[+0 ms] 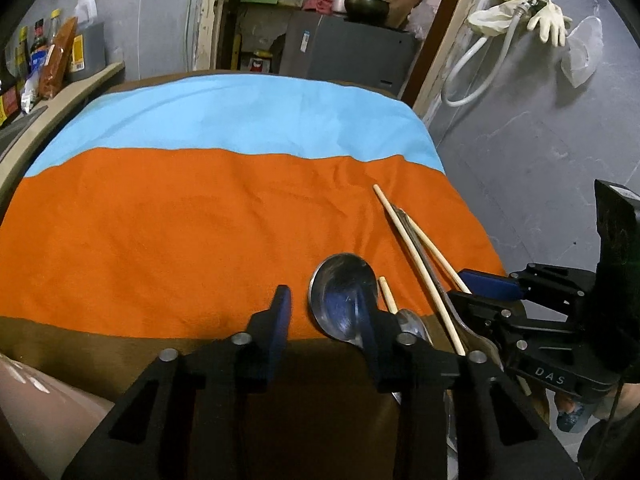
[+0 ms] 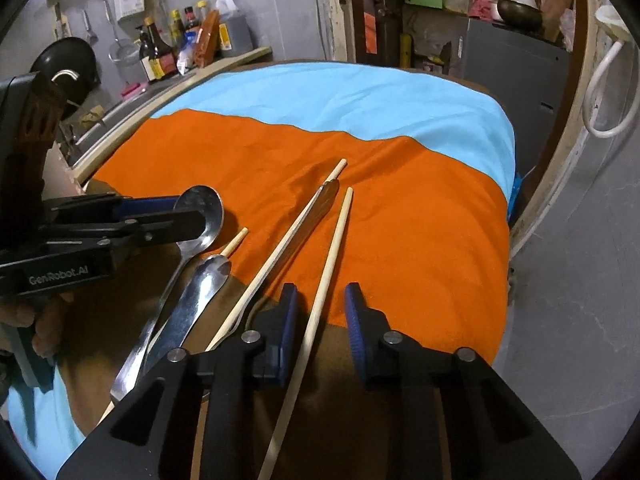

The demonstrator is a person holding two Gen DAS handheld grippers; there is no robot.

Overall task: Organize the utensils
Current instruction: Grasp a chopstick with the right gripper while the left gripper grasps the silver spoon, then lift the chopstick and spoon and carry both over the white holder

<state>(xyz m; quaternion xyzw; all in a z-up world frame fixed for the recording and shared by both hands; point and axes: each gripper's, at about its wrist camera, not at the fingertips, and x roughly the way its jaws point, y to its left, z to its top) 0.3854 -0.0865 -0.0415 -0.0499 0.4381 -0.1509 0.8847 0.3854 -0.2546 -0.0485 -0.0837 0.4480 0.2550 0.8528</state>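
Observation:
Utensils lie near the front right of the orange cloth: a large steel spoon, a smaller spoon, several wooden chopsticks and a flat metal utensil between two of them. My left gripper is open, its right finger over the large spoon's bowl. It also shows in the right wrist view. My right gripper is open, with one chopstick lying between its fingers on the cloth. It also shows in the left wrist view.
The table carries orange, light blue and brown cloths. A counter with bottles and a black wok stands at the left. A grey wall with a hose and gloves is close on the right. A doorway with shelves is behind.

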